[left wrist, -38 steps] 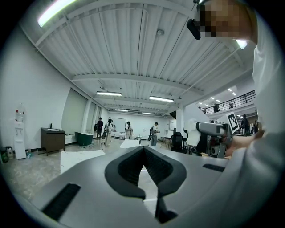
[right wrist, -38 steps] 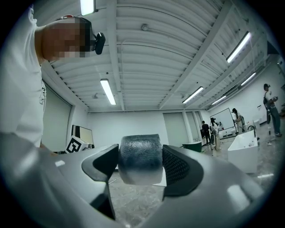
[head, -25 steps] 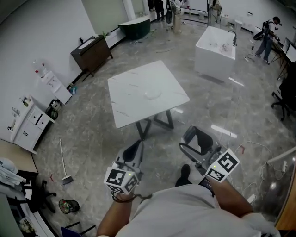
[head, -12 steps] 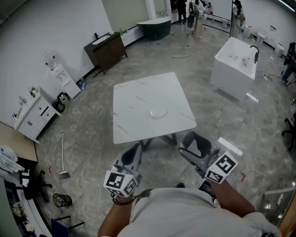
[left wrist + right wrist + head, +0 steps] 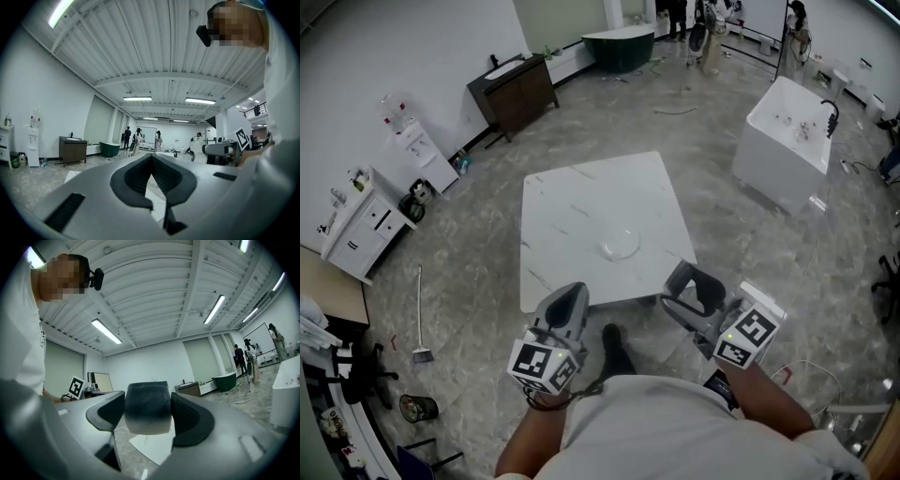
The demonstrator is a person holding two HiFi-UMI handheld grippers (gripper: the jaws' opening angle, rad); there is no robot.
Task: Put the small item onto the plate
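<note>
1. Head view: you stand at the near edge of the table [image 5: 581, 206]. The plate [image 5: 621, 245], clear and bare, lies on it close to that edge, toward the near right corner. The left gripper [image 5: 567, 298] hangs just off the near edge and the right gripper [image 5: 690, 287] sits by the near right corner. The plate lies ahead and between them, forward and to the left of the right gripper. Neither gripper looks clearly nearer.
2. Left gripper view: the left gripper [image 5: 151, 161] has its jaws pressed together with nothing between them. A strip of table shows below; the plate does not.
3. Right gripper view: the right gripper [image 5: 147, 404] is clamped on the item [image 5: 146, 411], a small dark block that fills the gap between the pads. The table [image 5: 150, 444] lies below and beyond it, with no plate in sight. As I judge it, you need to carry the item forward and leftward over the plate, then lower it before you let go.
</note>
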